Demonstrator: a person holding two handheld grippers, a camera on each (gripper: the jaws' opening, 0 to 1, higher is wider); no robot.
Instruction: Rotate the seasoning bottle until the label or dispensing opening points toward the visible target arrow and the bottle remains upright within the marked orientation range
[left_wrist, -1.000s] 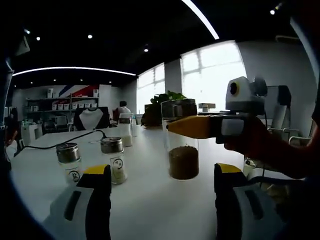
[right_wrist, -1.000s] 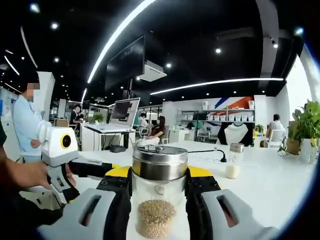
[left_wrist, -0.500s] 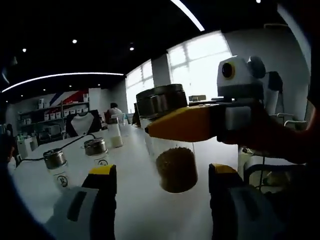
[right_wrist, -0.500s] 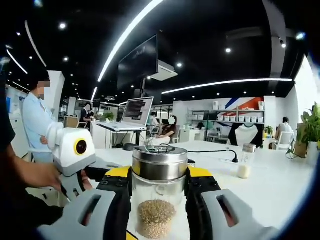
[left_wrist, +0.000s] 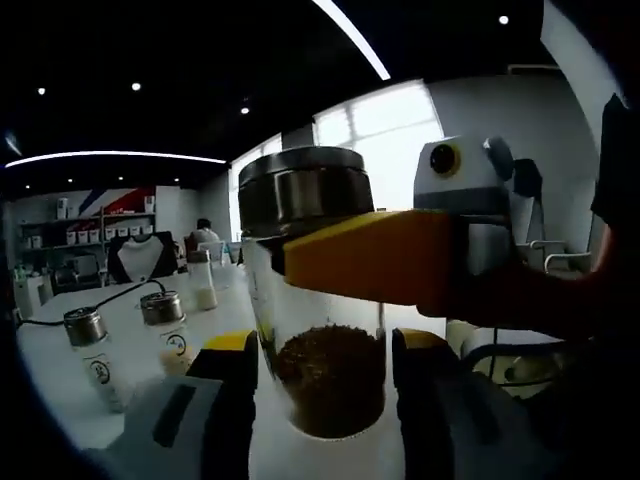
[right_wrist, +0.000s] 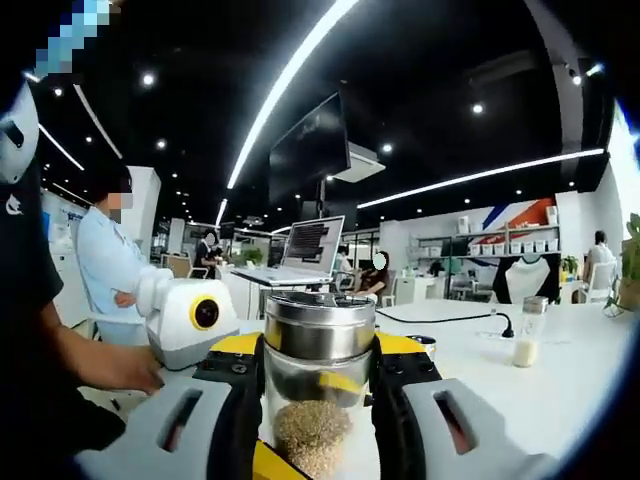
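Note:
The seasoning bottle (right_wrist: 319, 375) is clear glass with a steel lid and brown granules at its base. My right gripper (right_wrist: 320, 362) is shut on it just below the lid, and the bottle stands roughly upright. In the left gripper view the bottle (left_wrist: 328, 375) looms close, with the right gripper (left_wrist: 365, 258) crossing it as a yellow jaw from the right. My left gripper (left_wrist: 325, 385) is open, its jaws flanking the bottle's lower half with narrow gaps. Whether they touch the glass I cannot tell. The left gripper (right_wrist: 195, 320) also enters the right gripper view from the left.
Two small steel-capped shakers (left_wrist: 88, 350) (left_wrist: 167, 325) and a bottle of white powder (left_wrist: 203, 287) stand on the white table (left_wrist: 60, 420) by a black cable. A laptop (right_wrist: 310, 248), a second powder bottle (right_wrist: 527, 337) and a seated person (right_wrist: 100, 275) lie beyond.
My left gripper has closed in on the bottle, which has grown much larger in its view, and its jaws have narrowed. The right gripper keeps its hold and has swung its view somewhat.

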